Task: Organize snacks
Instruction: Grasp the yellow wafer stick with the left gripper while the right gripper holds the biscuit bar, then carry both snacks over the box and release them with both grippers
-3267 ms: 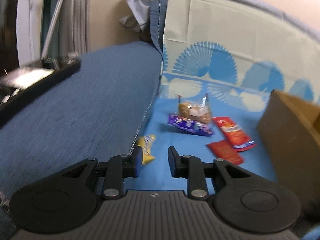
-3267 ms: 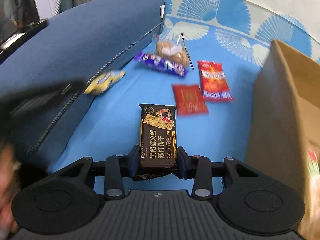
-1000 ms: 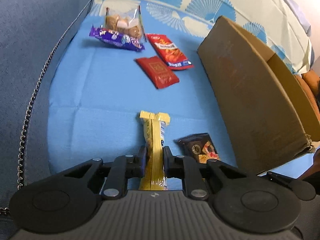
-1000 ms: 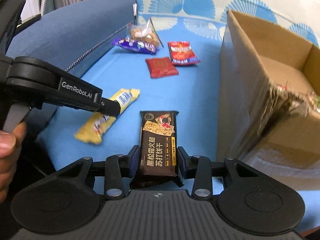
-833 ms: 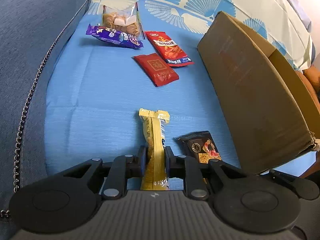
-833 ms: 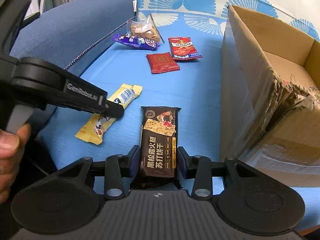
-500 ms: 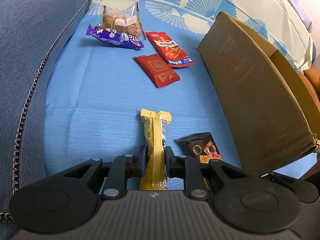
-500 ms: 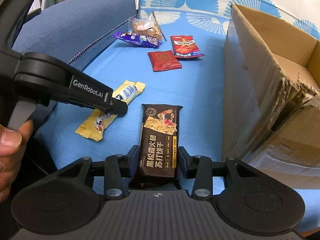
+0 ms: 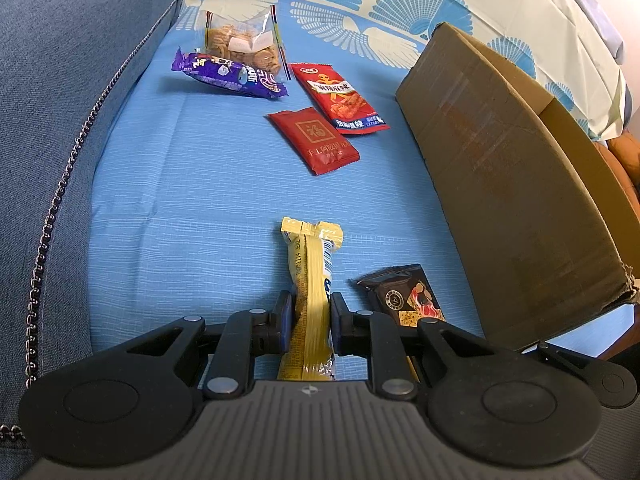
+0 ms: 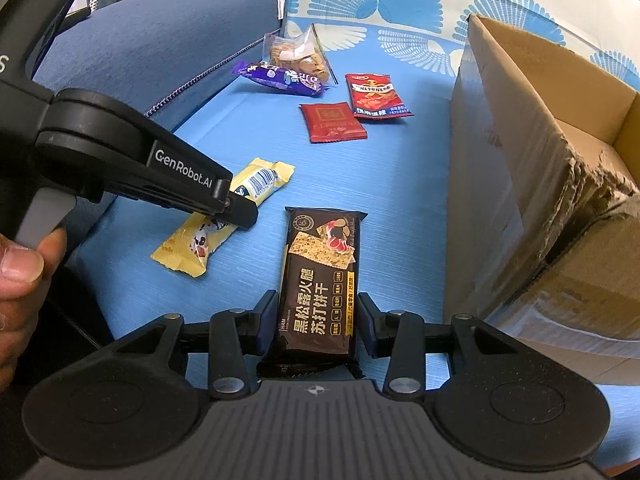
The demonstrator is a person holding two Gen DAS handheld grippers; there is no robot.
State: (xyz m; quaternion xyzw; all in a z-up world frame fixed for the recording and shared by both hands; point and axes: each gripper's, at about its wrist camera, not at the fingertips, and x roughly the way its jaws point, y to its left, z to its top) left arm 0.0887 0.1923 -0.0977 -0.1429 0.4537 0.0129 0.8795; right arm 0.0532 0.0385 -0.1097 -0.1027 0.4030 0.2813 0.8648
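Pinching yellow bar [image 9: 311,300], black cracker pack [image 10: 319,280]

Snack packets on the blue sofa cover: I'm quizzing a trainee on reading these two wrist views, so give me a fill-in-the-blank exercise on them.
1. The left tool is shut on a ____ snack bar.
2. The right tool grips a ____ cracker packet.
3. The open cardboard box stands to the ____ of the snacks.
4. The purple wrapper leans against a ____ bag of biscuits.

Missing words: yellow; black; right; clear
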